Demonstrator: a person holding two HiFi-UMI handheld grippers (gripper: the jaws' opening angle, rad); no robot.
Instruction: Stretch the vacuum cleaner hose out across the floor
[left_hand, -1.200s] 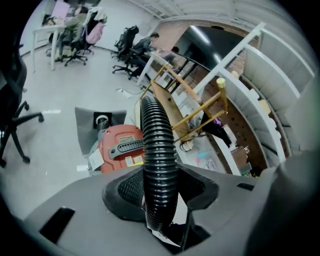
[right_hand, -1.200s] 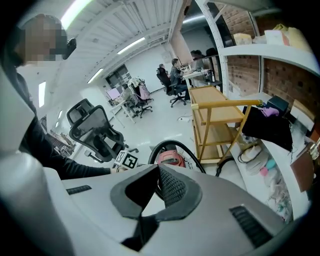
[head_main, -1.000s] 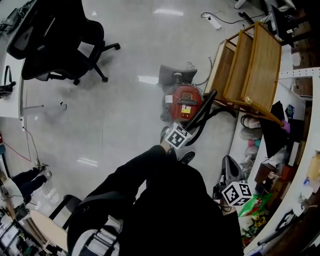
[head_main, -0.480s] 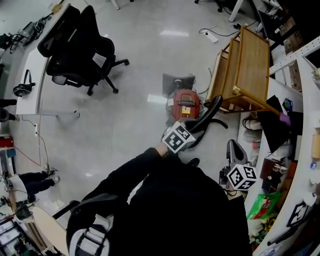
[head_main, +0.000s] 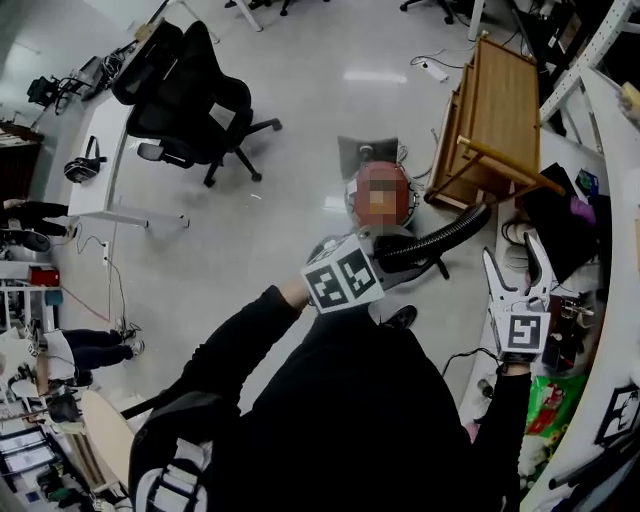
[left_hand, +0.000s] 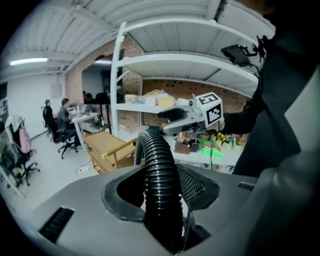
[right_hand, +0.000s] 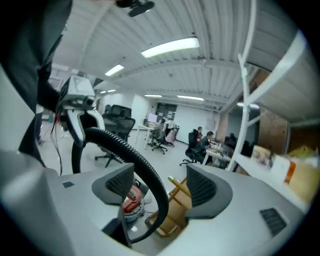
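Note:
The black ribbed vacuum hose (head_main: 440, 238) is lifted off the floor. My left gripper (head_main: 385, 255) is shut on it. In the left gripper view the hose (left_hand: 161, 175) runs straight up between the two pads, which press on it. From there it arcs over and drops toward the red vacuum cleaner (right_hand: 131, 199) on the floor. My right gripper (head_main: 515, 255) is raised at the right and its jaws have just been opening. In the right gripper view the hose (right_hand: 142, 167) shows through the gap and neither pad presses on it.
A wooden cart (head_main: 495, 110) stands just behind the vacuum. A black office chair (head_main: 200, 100) and a white desk (head_main: 105, 165) are at the left. White shelves with clutter (head_main: 600, 330) line the right side. A power strip (head_main: 433, 70) lies on the far floor.
Both hands have come up. The left gripper has lifted the hose higher. The right gripper rose from the lower right, rolled, and now shows spread jaws.

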